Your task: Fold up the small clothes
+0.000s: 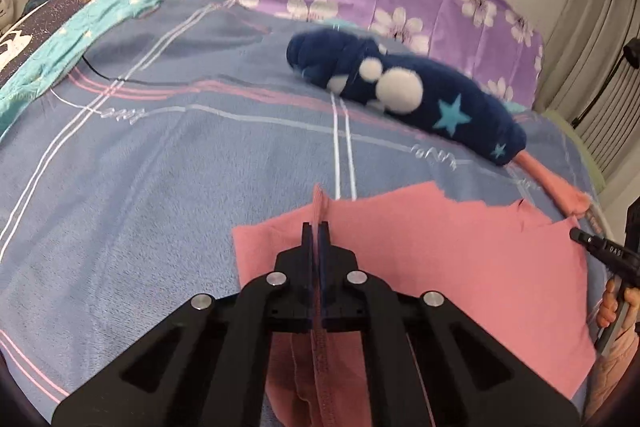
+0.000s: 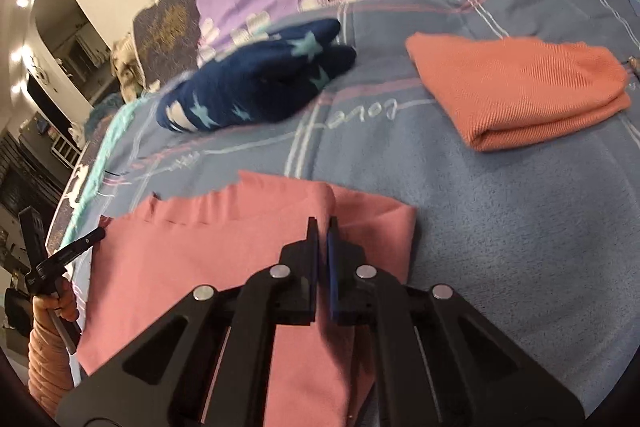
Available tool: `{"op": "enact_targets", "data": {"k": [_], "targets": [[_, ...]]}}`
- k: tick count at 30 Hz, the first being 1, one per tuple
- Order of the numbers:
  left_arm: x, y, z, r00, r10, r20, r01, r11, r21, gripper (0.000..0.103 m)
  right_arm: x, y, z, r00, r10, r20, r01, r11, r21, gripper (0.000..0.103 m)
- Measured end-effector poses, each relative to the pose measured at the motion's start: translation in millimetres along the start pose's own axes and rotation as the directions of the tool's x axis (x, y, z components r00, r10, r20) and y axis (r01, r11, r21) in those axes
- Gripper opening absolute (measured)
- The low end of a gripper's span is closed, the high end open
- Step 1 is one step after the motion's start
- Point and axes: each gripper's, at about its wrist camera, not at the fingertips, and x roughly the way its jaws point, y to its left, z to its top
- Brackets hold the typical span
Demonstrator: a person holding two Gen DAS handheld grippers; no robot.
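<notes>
Pink knit cloth [image 1: 460,259] lies flat on the bed, on the blue checked blanket [image 1: 140,155], and it is the small garment I am folding now. In the left wrist view, my left hand-held gripper [image 1: 319,231] is clenched on a raised ridge of its hem: the stitched edge stands up between the two closed fingers and runs back under them. I hold it at the near left corner, I think, because from there the edge can be carried over the rest of the cloth. The gripper points forward and downward at the bed. At the right border I see my other hand [image 1: 618,307] around the handle of its tool, at the far side of the same cloth. Beyond, a dark blue garment with stars [image 1: 404,95] lies loose on the blanket, well apart from the pink one.

In the right wrist view, my right hand-held gripper [image 2: 323,227] is also clenched, and a fold of the pink cloth [image 2: 192,247] rises to its closed fingertips, so it grasps the opposite corner. It also tilts down toward the bed. An orange garment [image 2: 520,91], already folded, rests farther away on the right, and the star garment [image 2: 256,87] waits behind. My left hand [image 2: 60,301] appears at the left border, beside the cloth.
</notes>
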Motion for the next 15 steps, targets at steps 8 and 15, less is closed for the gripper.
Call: {"op": "enact_targets", "data": {"k": [8, 15], "targets": [[-29.6, -21.0, 28.1, 0.993, -0.023, 0.119, 0.02, 0.999, 0.03, 0.002, -32.7, 19.0, 30.2, 0.991, 0.04, 0.13, -0.039, 0.999, -0.01, 0.004], [28.5, -9.9, 26.2, 0.989, 0.148, -0.005, -0.148, 0.987, 0.055, 0.003, 23.9, -3.0, 28.0, 0.995, -0.101, -0.012, 0.101, 0.993, 0.062, 0.024]]}}
